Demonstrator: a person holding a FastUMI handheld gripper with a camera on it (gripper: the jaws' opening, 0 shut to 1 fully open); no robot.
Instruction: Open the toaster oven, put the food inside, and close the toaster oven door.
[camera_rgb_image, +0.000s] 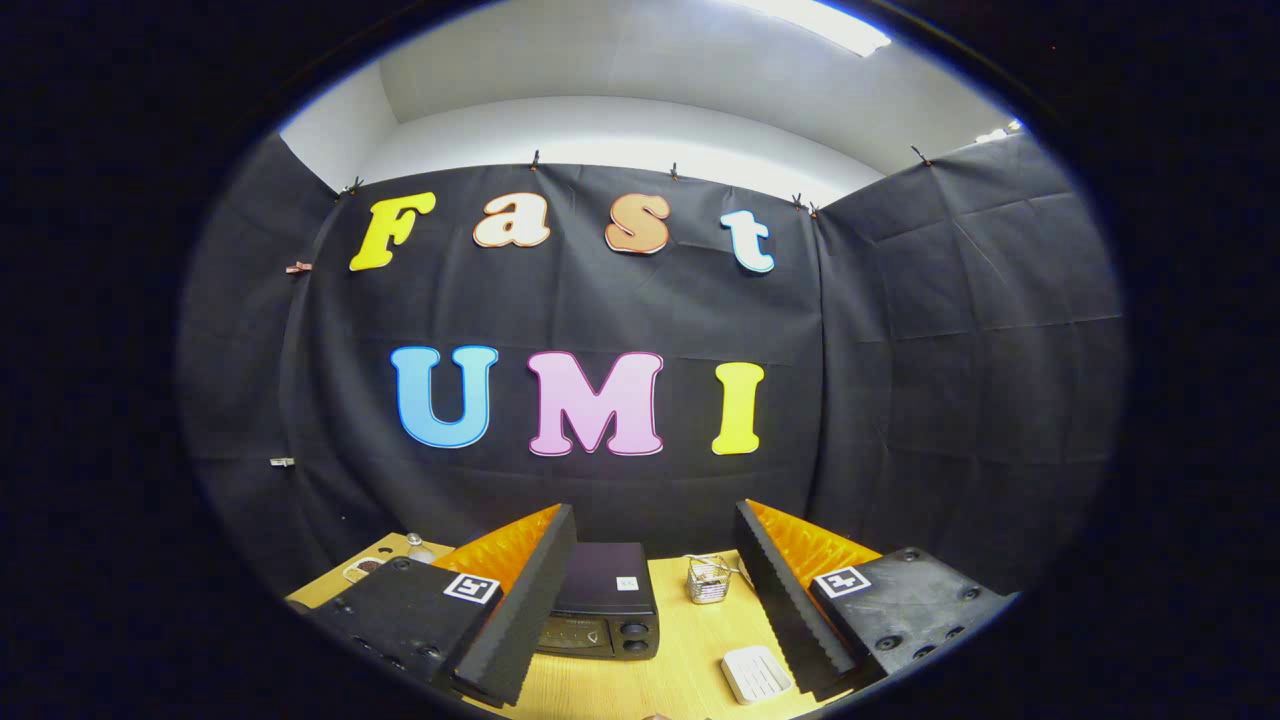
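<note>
between the parted tongs (655, 600) sits the toaster oven (603, 600) (left side hidden).

A: How much of the toaster oven (604, 600) can you make out?

B: Its left side sits behind the left finger (515, 600) of the gripper (655, 590), whose fingers stand wide apart. Whether the door is shut, I cannot tell.

A: And the wire basket (709, 579)?

B: Too small to see what it holds.

A: The far left of the table (690, 650)?

B: Small things (385, 558), half hidden, too tiny to name.
</note>
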